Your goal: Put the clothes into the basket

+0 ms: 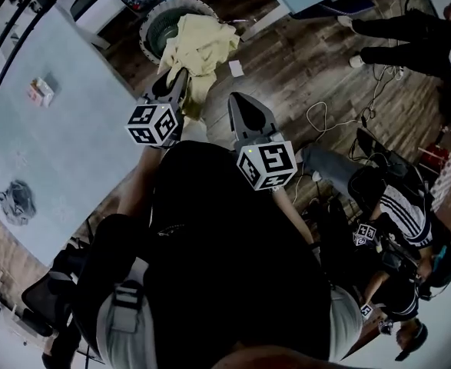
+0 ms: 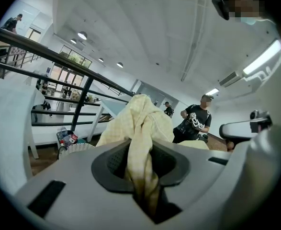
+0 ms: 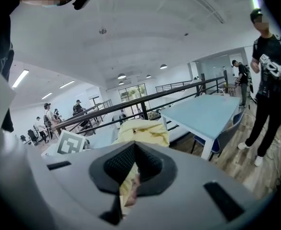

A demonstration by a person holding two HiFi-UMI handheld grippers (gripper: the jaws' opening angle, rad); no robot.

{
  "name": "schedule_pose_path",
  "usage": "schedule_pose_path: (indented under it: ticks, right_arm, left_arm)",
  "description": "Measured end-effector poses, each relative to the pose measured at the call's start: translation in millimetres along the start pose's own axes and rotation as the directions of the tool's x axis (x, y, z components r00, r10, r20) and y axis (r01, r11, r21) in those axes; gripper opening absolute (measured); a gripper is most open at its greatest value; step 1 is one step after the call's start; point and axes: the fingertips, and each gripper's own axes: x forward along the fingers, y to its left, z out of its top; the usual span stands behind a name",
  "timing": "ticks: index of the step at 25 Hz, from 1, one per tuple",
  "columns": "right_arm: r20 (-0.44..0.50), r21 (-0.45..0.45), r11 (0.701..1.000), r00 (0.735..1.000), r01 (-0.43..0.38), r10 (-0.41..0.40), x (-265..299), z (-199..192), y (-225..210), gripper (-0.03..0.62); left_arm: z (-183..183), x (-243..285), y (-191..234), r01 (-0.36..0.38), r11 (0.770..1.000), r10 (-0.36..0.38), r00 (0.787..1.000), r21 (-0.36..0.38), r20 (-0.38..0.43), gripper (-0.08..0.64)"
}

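A pale yellow garment [image 1: 198,44] lies draped over the rim of the round white basket [image 1: 150,23] on the wooden floor and hangs down its near side. My left gripper [image 1: 177,75] is shut on a fold of it; in the left gripper view the cloth [image 2: 140,162] is bunched between the jaws of that gripper [image 2: 141,176]. My right gripper [image 1: 239,100] is just right of the cloth, its jaws closed, and in the right gripper view a strip of yellow fabric [image 3: 126,188] sits in the narrow slit. The basket's inside is mostly hidden.
A light-blue table [image 1: 56,121] runs along the left, carrying a small packet [image 1: 41,91] and a grey bundle [image 1: 16,200]. A white slip [image 1: 236,68] and cables [image 1: 325,118] lie on the floor. People stand and sit at right [image 1: 394,206].
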Motion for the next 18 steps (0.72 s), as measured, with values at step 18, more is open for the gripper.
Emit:
schedule_pose_path:
  ticks: [18]
  right_arm:
    - [-0.104,-0.085,0.973,0.973,-0.215,0.206,83.4,16.5,29.0,0.009]
  left_arm:
    - [34.9,7.5,64.8,-0.144,0.984,0.153,0.984,-0.101,0.09,0.087]
